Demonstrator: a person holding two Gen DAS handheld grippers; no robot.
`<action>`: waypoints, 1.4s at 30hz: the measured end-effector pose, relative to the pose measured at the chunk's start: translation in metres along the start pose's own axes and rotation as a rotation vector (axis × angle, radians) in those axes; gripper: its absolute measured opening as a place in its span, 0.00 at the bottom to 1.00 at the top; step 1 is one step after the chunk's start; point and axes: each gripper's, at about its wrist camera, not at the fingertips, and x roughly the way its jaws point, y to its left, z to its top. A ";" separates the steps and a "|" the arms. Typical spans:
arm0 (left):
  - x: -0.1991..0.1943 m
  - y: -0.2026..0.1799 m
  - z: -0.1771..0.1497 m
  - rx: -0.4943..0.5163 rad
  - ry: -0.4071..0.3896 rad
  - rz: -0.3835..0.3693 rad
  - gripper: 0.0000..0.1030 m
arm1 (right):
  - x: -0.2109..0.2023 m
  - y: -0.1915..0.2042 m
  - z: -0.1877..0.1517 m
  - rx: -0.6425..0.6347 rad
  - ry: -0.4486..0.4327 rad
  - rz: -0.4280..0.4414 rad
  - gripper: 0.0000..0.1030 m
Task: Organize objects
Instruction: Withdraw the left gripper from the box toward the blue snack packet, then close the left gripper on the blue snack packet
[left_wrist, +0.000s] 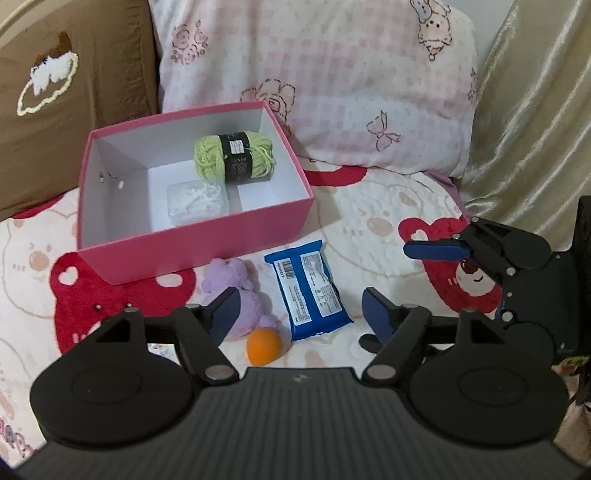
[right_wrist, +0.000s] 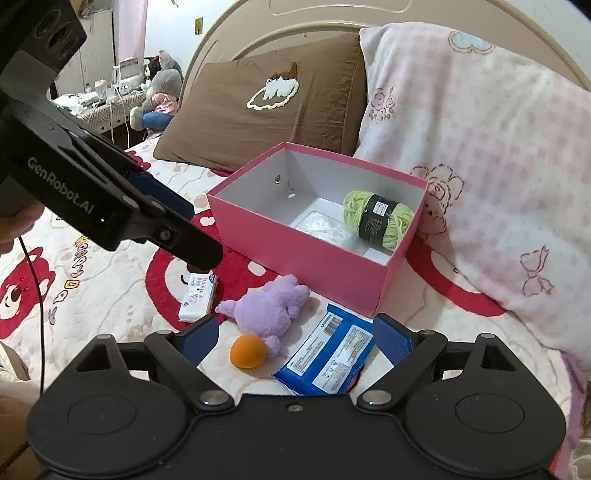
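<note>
Bedspread (right_wrist: 110, 295) w/ pink box (right_wrist: 303, 251); both grippers' fingers wide, holding nothing.

Left gripper (left_wrist: 299, 314) angled downward, jaws parted, nothing between the blue pads. Right gripper (right_wrist: 295, 339) likewise tilted down, jaws spread wider and empty, just beside the left.

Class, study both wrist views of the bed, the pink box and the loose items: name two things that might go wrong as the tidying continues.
1. The orange ball touches the purple plush; gripping one could send the ball rolling across the soft quilt.
2. The blue wipes pack lies flat, so open jaws may pinch bedding with it.
3. Both grippers crowd the same spot: left gripper, right gripper; they might collide.
</note>
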 end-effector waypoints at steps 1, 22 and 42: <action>0.005 -0.001 -0.002 -0.004 -0.007 0.000 0.71 | 0.004 0.000 -0.004 0.000 -0.001 -0.012 0.90; 0.112 -0.005 -0.031 0.006 0.041 0.032 0.81 | 0.068 -0.005 -0.054 0.102 0.065 -0.084 0.90; 0.184 0.014 -0.027 -0.094 0.161 -0.045 0.62 | 0.122 -0.022 -0.079 0.195 0.082 -0.031 0.90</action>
